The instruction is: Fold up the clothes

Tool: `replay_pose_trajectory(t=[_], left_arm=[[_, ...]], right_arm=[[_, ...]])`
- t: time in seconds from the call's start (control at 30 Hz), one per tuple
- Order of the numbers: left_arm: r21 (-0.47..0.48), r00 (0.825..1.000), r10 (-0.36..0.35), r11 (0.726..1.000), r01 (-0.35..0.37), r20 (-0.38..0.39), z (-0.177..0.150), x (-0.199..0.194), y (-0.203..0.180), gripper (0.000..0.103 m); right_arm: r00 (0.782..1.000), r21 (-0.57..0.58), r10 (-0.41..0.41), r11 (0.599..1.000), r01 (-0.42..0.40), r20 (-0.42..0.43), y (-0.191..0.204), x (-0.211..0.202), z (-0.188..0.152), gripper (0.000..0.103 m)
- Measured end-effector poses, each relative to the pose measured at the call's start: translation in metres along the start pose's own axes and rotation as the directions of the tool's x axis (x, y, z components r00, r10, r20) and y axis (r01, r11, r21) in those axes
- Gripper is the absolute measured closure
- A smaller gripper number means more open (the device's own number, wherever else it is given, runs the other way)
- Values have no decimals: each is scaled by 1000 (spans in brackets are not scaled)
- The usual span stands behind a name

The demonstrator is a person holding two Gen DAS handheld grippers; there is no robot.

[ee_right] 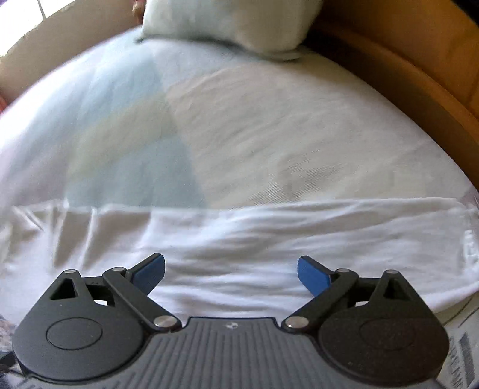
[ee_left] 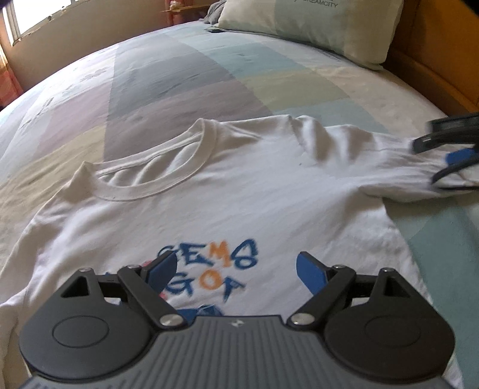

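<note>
Across the patchwork bedspread (ee_left: pixel 167 77) a white T-shirt (ee_left: pixel 227 191) is laid flat with its front upward, the round collar (ee_left: pixel 149 176) seen toward ten o'clock from the centre of the left wrist view and the blue and orange print (ee_left: pixel 221 269) lying at six o'clock, just above the tool. The left gripper (ee_left: pixel 235 270) is held over the chest of the shirt with its blue pads (ee_left: pixel 310 276) spread wide apart, and nothing is caught between them. At three o'clock in the same view the right gripper (ee_left: pixel 449 158) is seen, blurred, at the end of the shirt's sleeve (ee_left: pixel 389 158); whether the cloth is touched by it cannot be told from there. In the right wrist view the right gripper (ee_right: pixel 230 272) is shown with its jaws likewise wide apart and empty, and a band of the white T-shirt (ee_right: pixel 254 233) is stretched from nine o'clock to three o'clock directly beneath and ahead of the fingers (ee_right: pixel 151 270). A pale pillow (ee_left: pixel 314 27) is placed at twelve o'clock at the head of the bed, and a wooden bed frame (ee_left: pixel 440 51) is seen curving along the edge from one to three o'clock
</note>
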State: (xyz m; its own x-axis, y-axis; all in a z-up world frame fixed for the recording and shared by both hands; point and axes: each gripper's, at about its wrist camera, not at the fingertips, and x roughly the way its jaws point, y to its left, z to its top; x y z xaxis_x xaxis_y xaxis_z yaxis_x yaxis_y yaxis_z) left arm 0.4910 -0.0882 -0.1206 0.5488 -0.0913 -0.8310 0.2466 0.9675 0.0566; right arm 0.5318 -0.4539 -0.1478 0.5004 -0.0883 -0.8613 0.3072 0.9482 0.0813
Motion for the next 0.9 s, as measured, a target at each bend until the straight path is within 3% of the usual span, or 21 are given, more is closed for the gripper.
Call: replay_pose_trajectory(t=[0.03, 0.13, 0.33, 0.47, 0.53, 0.63, 0.7, 0.9], left_arm=[[6, 1000, 1, 1000, -1, 0, -3, -1, 4, 16], [28, 1000, 4, 1000, -4, 4, -10, -4, 16, 16], [62, 1000, 28, 998, -29, 10, -21, -13, 47, 16], [111, 1000, -5, 994, 5, 6, -28, -18, 62, 16], [147, 1000, -21, 989, 20, 5, -31, -20, 68, 16], [182, 999, -51, 982, 49, 2, -35, -20, 76, 16], [194, 998, -59, 979, 58, 1, -38, -19, 80, 16], [185, 996, -85, 979, 85, -9, -46, -12, 92, 16]], right_arm=[[999, -9, -29, 1000, 29, 23, 0, 5, 1, 0], [989, -28, -113, 993, 116, 90, -2, 21, 5, 0], [985, 48, -173, 984, 171, 29, -17, 23, 38, 0], [997, -24, -70, 997, 71, 29, 30, -10, 30, 0], [999, -70, -45, 997, 45, -4, 60, -6, 20, 0], [994, -52, -95, 994, 92, -51, 79, 13, 9, 0], [995, -4, -103, 995, 103, 2, 79, 19, 9, 0], [992, 21, -126, 992, 126, 9, 77, 28, 43, 0]])
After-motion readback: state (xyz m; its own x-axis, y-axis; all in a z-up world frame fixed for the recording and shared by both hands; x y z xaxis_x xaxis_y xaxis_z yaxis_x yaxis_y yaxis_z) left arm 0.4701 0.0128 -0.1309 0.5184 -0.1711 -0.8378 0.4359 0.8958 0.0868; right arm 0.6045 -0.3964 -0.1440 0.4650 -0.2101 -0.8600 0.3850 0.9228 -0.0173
